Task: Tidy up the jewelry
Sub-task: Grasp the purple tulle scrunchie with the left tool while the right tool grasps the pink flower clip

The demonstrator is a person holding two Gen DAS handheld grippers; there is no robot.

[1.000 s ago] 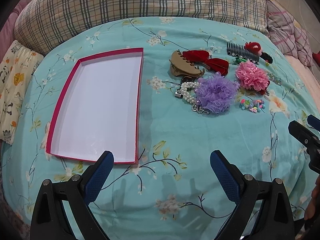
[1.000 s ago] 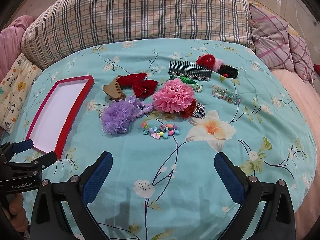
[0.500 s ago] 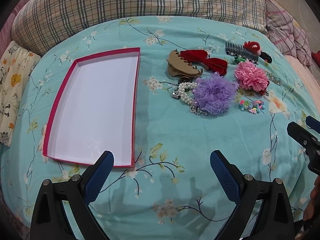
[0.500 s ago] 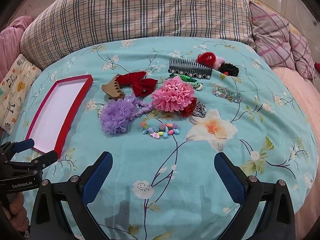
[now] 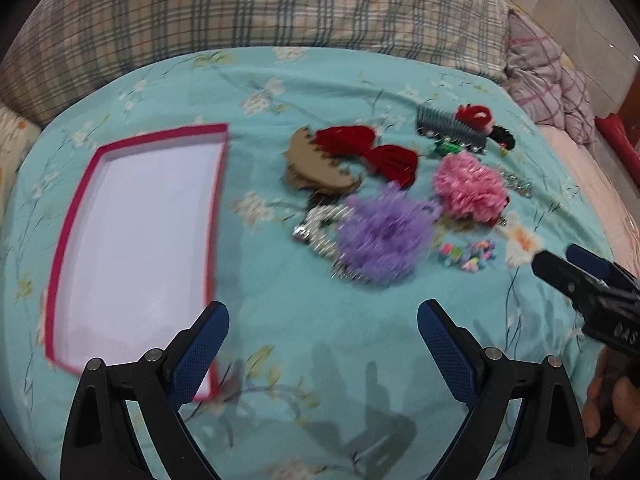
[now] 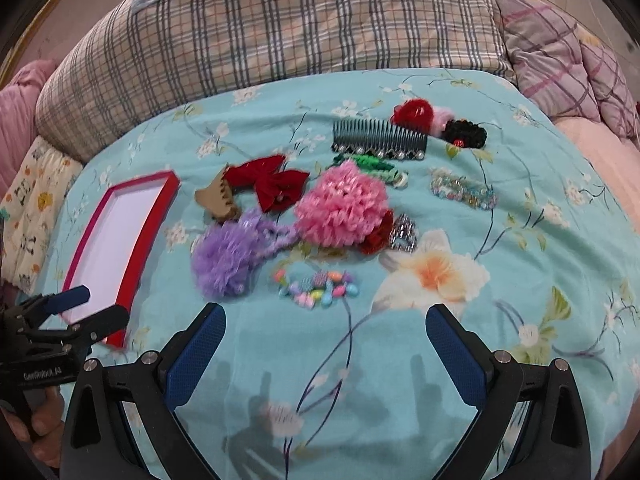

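One red-rimmed tray (image 6: pixel 120 236) lies on the bedspread. Beside it: two fluffy scrunchies, one purple (image 6: pixel 228 260) and one pink (image 6: pixel 342 208); one red bow (image 6: pixel 272 184); one tan claw clip (image 6: pixel 216 200); one dark comb (image 6: pixel 378 142); one green clip (image 6: pixel 372 164); one string of pastel beads (image 6: pixel 316 290); one pearl bracelet (image 5: pixel 320 228); one sparkly clip (image 6: pixel 462 192). Two grippers are about: left (image 5: pixel 322 340), right (image 6: pixel 324 344).
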